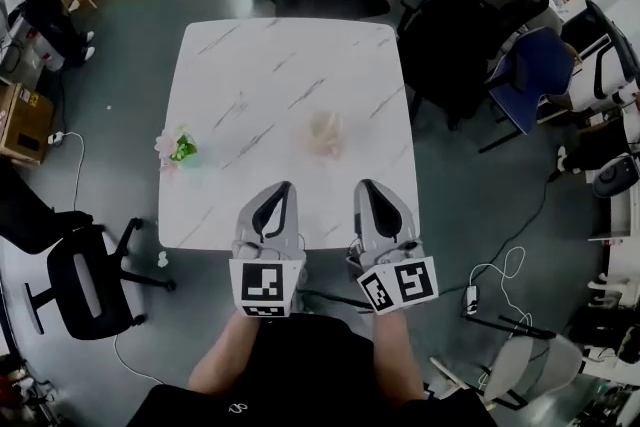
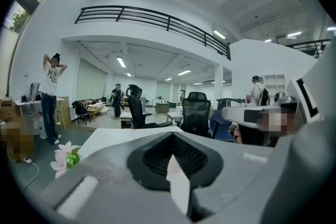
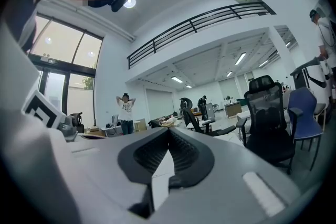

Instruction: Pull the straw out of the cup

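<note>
A pale, see-through cup (image 1: 325, 133) stands near the middle of the white marble table (image 1: 280, 65); it is blurred and I cannot make out the straw. My left gripper (image 1: 284, 185) and right gripper (image 1: 362, 183) hover side by side over the table's near edge, both pointing at the far side, short of the cup. Each has its jaws together with nothing between them. In the left gripper view the left gripper (image 2: 172, 134) hides the cup, and in the right gripper view the right gripper (image 3: 168, 129) does the same.
A small pink-and-green flower (image 1: 180, 147) lies at the table's left edge, also seen as a flower (image 2: 65, 157) from the left gripper. Black office chairs (image 1: 470, 25) and a blue chair (image 1: 530, 75) crowd the far and right sides. Another chair (image 1: 85, 280) stands at near left.
</note>
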